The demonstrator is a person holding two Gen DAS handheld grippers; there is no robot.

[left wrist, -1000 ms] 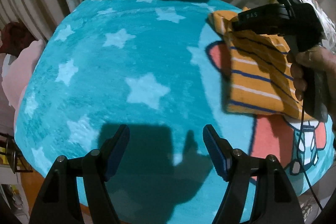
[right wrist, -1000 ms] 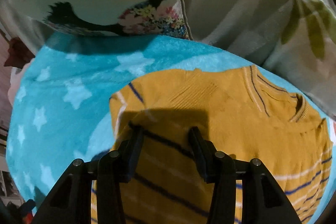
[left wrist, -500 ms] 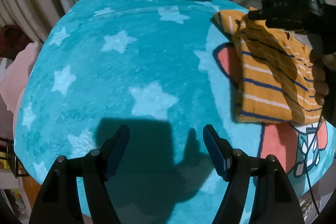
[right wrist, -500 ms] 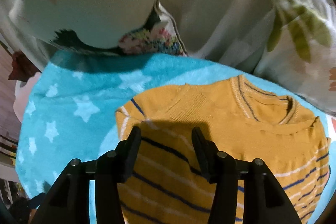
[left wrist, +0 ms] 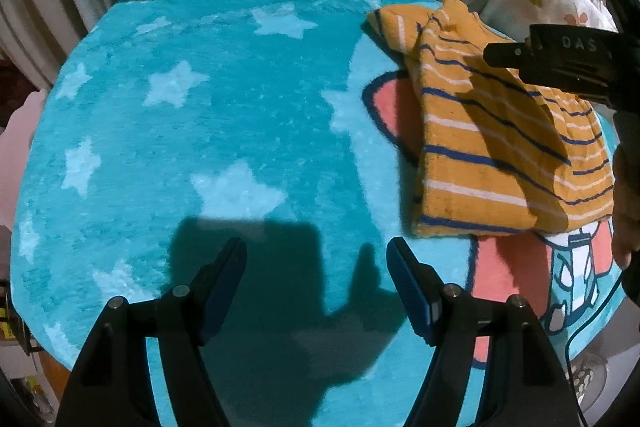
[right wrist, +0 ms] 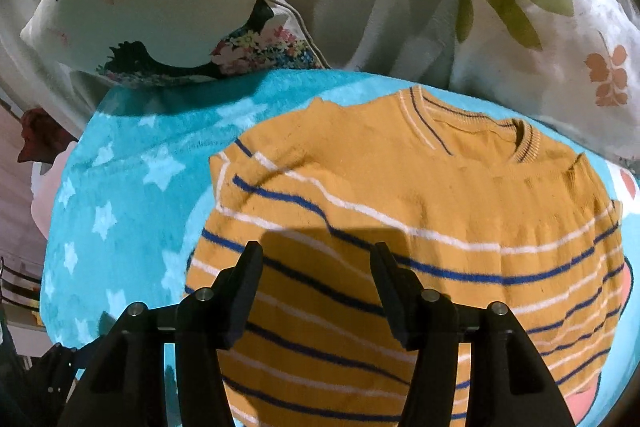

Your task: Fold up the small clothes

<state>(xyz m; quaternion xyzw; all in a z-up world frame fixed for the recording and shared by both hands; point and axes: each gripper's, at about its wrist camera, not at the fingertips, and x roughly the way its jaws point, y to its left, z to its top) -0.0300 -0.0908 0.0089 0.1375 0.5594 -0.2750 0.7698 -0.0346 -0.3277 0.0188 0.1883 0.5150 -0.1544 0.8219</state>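
Note:
A folded mustard-yellow sweater [left wrist: 504,143] with blue and white stripes lies on the right side of a turquoise star blanket [left wrist: 200,115]. My left gripper [left wrist: 316,287] is open and empty above the blanket's near part, left of the sweater. My right gripper [right wrist: 316,295] is open and empty, hovering above the sweater [right wrist: 420,219], whose collar [right wrist: 516,139] lies at the far side. The right gripper's black body [left wrist: 568,63] shows in the left wrist view above the sweater.
Printed pillows [right wrist: 160,11] and a leaf-print cushion [right wrist: 552,19] lean at the blanket's far edge. A pink cartoon figure [left wrist: 516,275] is printed on the blanket under and near the sweater. The blanket drops off at the left and near edges.
My right gripper has lifted up and back from the sweater, so more of the folded sweater shows. My left gripper has stayed open over the blanket, shifting slightly.

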